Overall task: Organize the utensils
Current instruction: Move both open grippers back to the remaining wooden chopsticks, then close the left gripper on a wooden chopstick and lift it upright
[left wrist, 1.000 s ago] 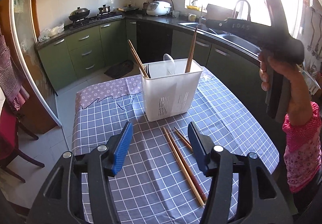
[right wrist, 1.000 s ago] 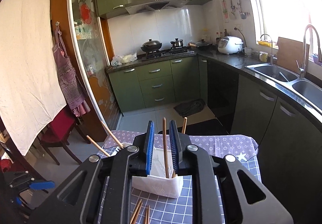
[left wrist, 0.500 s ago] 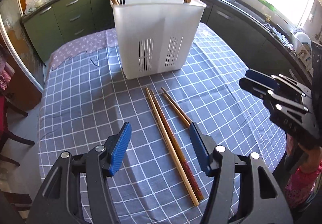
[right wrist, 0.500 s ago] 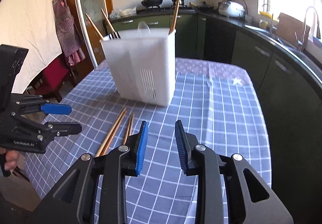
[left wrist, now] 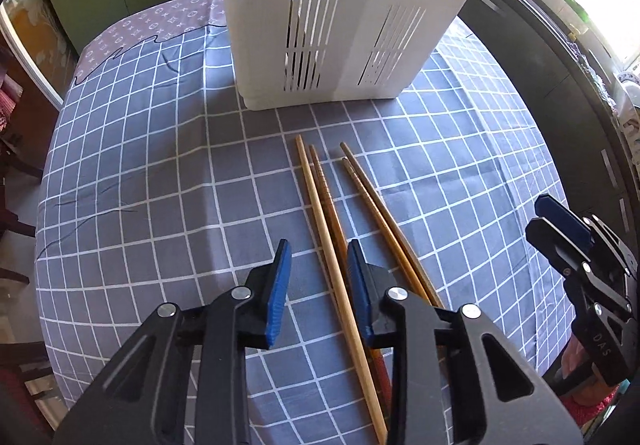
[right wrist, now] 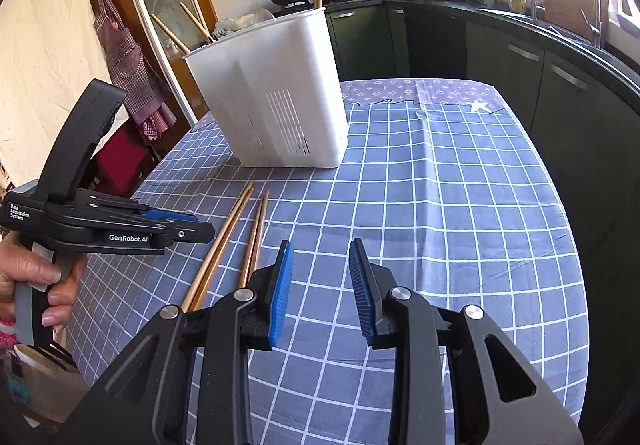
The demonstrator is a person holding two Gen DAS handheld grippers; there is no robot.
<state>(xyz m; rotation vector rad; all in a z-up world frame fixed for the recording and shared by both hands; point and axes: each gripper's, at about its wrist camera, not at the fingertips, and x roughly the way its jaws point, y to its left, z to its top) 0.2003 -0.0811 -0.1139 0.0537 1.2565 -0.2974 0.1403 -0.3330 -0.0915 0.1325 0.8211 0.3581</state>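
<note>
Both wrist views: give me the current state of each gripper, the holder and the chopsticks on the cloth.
Left gripper: open, low over the cloth, astride a loose chopstick, not shut on it.
Right gripper: open, empty, above bare cloth.
Holder: upright on the cloth, chopsticks standing in it.
Loose chopsticks: four, lying flat in front of the holder.
Tablecloth: spread over the table, lightly creased.

The white utensil holder (left wrist: 344,13) stands upright at the far side of the checked tablecloth (left wrist: 160,165), blocking any straight path beyond it. Four chopsticks (left wrist: 336,213) lie just before it, with bare cloth to their left. The right gripper (left wrist: 560,229) hovers off their right side, seemingly clear of them.
</note>
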